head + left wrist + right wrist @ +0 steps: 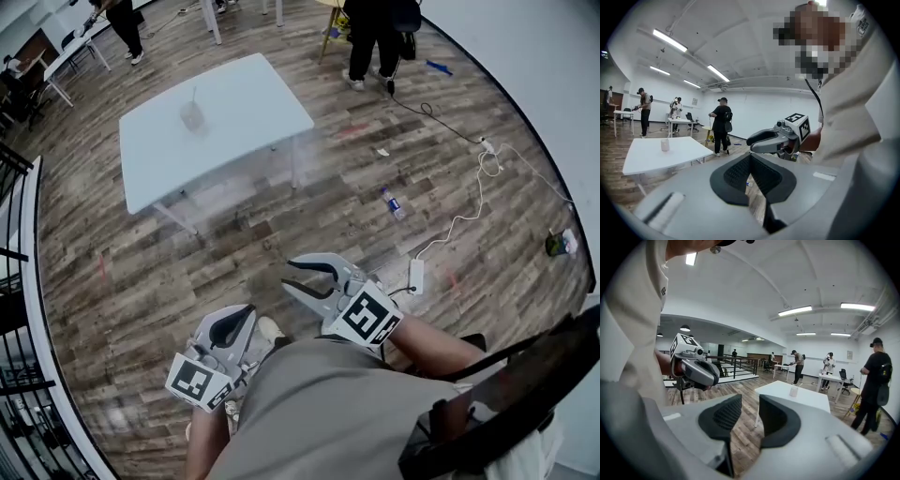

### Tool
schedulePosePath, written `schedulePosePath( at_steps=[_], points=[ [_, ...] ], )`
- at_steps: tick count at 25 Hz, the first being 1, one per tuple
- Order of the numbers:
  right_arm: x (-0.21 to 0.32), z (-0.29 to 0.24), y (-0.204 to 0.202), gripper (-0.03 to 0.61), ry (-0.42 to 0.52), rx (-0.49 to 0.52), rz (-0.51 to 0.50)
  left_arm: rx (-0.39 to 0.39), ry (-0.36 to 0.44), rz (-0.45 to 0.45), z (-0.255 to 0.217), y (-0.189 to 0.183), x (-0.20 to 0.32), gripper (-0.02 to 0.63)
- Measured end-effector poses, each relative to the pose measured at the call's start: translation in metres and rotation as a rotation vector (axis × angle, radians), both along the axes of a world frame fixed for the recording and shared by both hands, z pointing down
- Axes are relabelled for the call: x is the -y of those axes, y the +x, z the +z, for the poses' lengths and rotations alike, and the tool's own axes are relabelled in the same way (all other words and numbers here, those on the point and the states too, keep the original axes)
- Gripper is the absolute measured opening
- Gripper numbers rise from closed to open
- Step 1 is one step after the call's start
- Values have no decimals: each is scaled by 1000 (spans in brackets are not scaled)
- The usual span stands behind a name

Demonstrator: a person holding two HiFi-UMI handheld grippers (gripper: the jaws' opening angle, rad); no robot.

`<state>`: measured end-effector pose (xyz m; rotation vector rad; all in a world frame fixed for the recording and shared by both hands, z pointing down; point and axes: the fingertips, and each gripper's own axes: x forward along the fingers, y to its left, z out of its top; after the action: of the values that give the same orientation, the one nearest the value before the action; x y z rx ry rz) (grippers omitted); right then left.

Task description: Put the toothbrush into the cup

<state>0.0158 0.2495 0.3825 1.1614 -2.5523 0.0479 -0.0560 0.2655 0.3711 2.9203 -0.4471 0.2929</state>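
Toothbrush (194, 96) shows only as a thin pale stick rising from the cup (192, 117), too small and faint to make out further. The cup stands upright near the middle of a white bench (253, 94), well apart from both grippers, with nothing else to be seen on the bench top.

Both grippers are held close to the person's body and point toward the bench across a stretch of wooden floor (234, 244). The left gripper (246, 311) has its jaws pressed together at the tips, with nothing between them. The right gripper (287, 276) has its jaws spread with a clear gap, and only floor shows through it. In each gripper view the other gripper shows beside the jaws, and the bench with the cup lies beyond.

To the right of the line from the grippers to the bench, a small bottle (393, 203) lies on its side on the floor. A white cable (469, 211) winds past it to a white block (415, 275) near the right gripper. A black railing (14, 281) runs along the left edge of the floor. Beyond the bench, a person in dark trousers (375, 37) stands just past its far corner, and other people stand by more tables further back. A dark chair frame (506, 394) sits at the person's right side.
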Motion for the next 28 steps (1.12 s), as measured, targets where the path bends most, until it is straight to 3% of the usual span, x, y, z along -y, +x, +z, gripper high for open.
schedulePosePath(
  at_steps=[9, 17, 22, 28],
  points=[
    [-58, -1, 56, 100, 12, -9, -2, 6, -29, -23, 9, 51, -58, 6],
    [-65, 5, 78, 97, -8, -17, 33, 11, -38, 15, 12, 71, -63, 6],
    [-43, 5, 63, 97, -7, -21, 28, -4, -14, 23, 6, 60, -38, 6],
    [2, 3, 21, 97, -5, -25, 8, -7, -27, -2, 12, 15, 2, 6]
  ],
)
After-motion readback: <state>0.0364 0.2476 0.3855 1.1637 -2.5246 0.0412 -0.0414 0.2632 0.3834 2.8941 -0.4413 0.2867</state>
